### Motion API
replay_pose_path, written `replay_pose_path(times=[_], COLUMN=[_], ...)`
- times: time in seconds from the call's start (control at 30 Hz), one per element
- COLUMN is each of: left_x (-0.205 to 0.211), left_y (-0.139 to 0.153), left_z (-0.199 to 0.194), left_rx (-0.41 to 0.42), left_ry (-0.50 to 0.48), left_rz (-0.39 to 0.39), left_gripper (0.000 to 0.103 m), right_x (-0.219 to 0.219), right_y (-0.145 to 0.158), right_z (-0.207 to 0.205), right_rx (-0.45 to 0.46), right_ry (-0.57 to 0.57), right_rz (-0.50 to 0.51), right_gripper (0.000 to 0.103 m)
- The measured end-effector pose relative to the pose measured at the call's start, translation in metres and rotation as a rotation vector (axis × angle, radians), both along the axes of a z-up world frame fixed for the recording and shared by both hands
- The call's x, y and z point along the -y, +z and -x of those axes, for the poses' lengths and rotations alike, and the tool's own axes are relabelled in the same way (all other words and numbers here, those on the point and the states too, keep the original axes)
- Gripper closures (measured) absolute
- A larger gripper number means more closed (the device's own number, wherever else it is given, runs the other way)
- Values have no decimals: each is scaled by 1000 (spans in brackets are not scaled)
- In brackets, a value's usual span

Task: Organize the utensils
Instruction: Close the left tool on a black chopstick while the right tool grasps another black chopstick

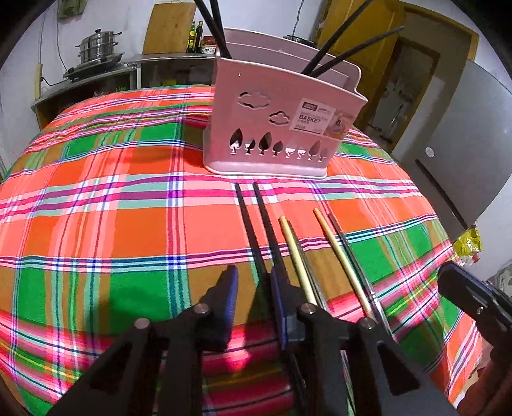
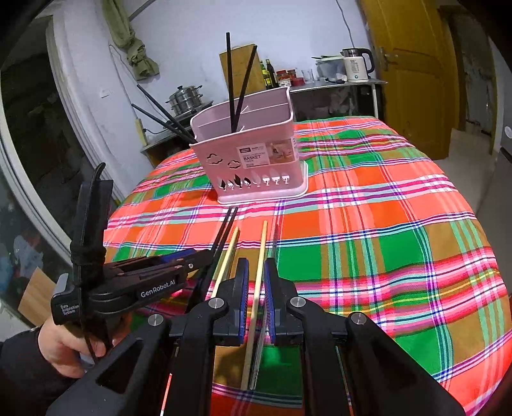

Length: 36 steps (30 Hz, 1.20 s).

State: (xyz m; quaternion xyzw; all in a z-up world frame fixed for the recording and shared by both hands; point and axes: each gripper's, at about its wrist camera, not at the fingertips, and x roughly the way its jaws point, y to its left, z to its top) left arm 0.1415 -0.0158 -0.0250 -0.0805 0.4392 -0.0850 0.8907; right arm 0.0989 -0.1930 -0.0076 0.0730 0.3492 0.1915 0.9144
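Note:
A pink utensil basket (image 1: 281,124) (image 2: 252,160) stands on the plaid tablecloth with black chopsticks (image 1: 217,28) (image 2: 235,86) upright in it. In front of it lie two black chopsticks (image 1: 256,220) (image 2: 224,233) and two pale wooden chopsticks (image 1: 339,252) (image 2: 260,262). My left gripper (image 1: 254,281) is open, and one black chopstick passes between its fingers. My right gripper (image 2: 256,281) is open, its fingers on either side of one wooden chopstick without pinching it. The left gripper also shows in the right wrist view (image 2: 192,259).
The round table carries a plaid cloth (image 1: 128,208) (image 2: 384,240). A counter with a steamer pot (image 1: 97,44), bottles and a kettle (image 2: 356,64) stands behind. A yellow door (image 2: 416,64) is at the right. The right gripper's edge (image 1: 473,297) is at the left view's right.

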Motion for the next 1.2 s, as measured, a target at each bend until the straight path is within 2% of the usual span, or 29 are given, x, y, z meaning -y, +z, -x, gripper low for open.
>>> replay_pose_path(times=[0.33, 0.77, 1.03, 1.2], left_x=[-27, -85, -99, -97], left_y=[1, 1, -1, -3], left_z=[8, 14, 0, -8], left_rx=[-11, -37, -69, -75], left_ry=[27, 64, 94, 102], left_rz=[-27, 16, 75, 74], left_gripper=[93, 94, 93, 92], right_x=[-10, -71, -86, -92], right_y=[-3, -20, -37, -44], right_z=[-6, -47, -75, -86], right_rx=[-20, -117, -187, -210], right_ry=[19, 107, 84, 71], right_rz=[-7, 17, 52, 84], right_gripper=[93, 93, 93, 93])
